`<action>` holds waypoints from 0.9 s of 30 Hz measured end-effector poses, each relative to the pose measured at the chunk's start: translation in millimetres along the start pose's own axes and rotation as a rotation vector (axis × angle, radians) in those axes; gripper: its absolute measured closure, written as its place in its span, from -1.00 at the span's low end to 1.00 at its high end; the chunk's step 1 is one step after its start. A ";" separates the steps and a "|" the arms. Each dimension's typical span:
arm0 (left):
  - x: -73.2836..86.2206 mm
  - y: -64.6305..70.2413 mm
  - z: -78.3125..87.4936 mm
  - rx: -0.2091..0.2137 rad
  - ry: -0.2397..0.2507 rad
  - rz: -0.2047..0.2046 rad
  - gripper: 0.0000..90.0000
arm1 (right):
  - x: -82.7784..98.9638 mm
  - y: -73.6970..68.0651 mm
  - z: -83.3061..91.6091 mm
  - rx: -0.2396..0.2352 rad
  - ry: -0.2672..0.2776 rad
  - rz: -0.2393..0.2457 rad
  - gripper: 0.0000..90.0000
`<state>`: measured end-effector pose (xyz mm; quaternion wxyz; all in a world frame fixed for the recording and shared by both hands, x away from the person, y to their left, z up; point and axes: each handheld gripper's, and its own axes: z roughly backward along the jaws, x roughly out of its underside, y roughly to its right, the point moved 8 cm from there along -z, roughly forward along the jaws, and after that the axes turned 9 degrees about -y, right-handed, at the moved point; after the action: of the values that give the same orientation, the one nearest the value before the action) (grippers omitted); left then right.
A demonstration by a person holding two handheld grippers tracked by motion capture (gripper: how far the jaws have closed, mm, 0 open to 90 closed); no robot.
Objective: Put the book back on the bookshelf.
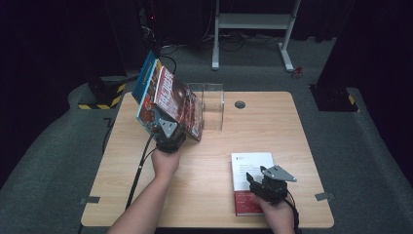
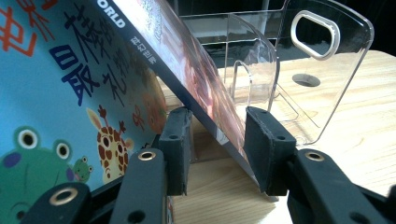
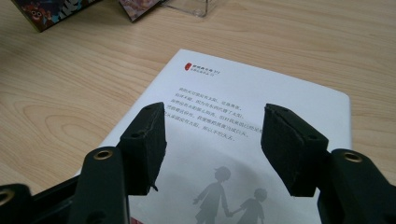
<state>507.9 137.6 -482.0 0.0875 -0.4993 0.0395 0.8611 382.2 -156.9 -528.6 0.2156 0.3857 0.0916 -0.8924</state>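
A blue children's book point(image 1: 145, 85) point(image 2: 56, 116) and a red magazine point(image 1: 178, 100) point(image 2: 196, 79) lean steeply to the left at the table's back left. They stand beside a clear acrylic book stand point(image 1: 214, 105) point(image 2: 322, 74). My left gripper point(image 1: 162, 119) point(image 2: 218, 140) is at their lower edge. The magazine runs slantwise between its pads and touches both, while the blue book lies outside the left jaw. A white book with a red foot point(image 1: 251, 168) point(image 3: 261, 93) lies flat at the front right. My right gripper point(image 1: 253, 176) point(image 3: 212, 140) hovers open over it with nothing between its jaws.
The wooden table point(image 1: 272, 126) has a round cable hole point(image 1: 239, 104) point(image 2: 306, 80) just right of the stand. A white desk frame point(image 1: 253, 22) and a striped yellow-black base point(image 1: 100, 100) stand on the carpet beyond the table.
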 end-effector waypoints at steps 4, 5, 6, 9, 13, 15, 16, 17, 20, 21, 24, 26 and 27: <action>-0.1 -0.4 2.6 0.005 0.008 0.007 0.35 | 0.0 0.1 -0.1 0.001 -0.001 0.004 -0.11; 0.0 -0.2 3.5 0.006 0.008 0.006 0.35 | 0.0 0.0 -0.1 0.001 -0.001 0.004 -0.11; -0.2 -0.1 4.4 0.007 0.013 0.003 0.35 | 0.0 0.0 -0.1 0.001 -0.002 0.004 -0.11; -1.2 1.3 7.6 0.013 0.024 0.002 0.36 | 0.0 0.1 -0.1 0.001 -0.002 0.003 -0.11; -2.6 2.4 10.8 0.020 0.031 0.001 0.36 | -0.1 -0.1 -0.3 0.003 -0.001 0.006 -0.11; -2.6 2.9 12.2 0.023 0.032 -0.002 0.36 | -0.1 -0.1 -0.3 0.002 -0.002 0.006 -0.11; -2.8 3.5 12.7 0.026 0.035 0.002 0.36 | -0.1 -0.1 -0.3 0.002 -0.002 0.006 -0.11; -2.4 3.6 13.4 0.029 0.033 0.000 0.36 | -0.1 -0.1 -0.3 0.002 -0.002 0.006 -0.11; -1.3 4.6 15.4 0.035 0.035 -0.004 0.36 | -0.1 -0.2 -0.4 0.002 -0.004 0.004 -0.11; -0.5 5.0 16.4 0.039 0.034 -0.008 0.36 | -0.1 -0.2 -0.4 0.002 -0.004 0.004 -0.11; 0.8 5.9 17.6 0.046 0.032 -0.011 0.35 | 0.0 -0.3 -0.4 0.002 -0.004 0.005 -0.11; 3.9 7.0 19.4 0.059 0.026 -0.015 0.35 | 0.0 -0.3 -0.4 0.002 -0.004 0.005 -0.11; 4.9 7.4 19.7 0.066 0.025 -0.011 0.35 | 0.0 -0.3 -0.4 0.002 -0.004 0.005 -0.11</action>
<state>487.3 133.9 -476.6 0.1082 -0.5070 0.0665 0.8526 382.4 -156.5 -528.9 0.2177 0.3842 0.0892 -0.8928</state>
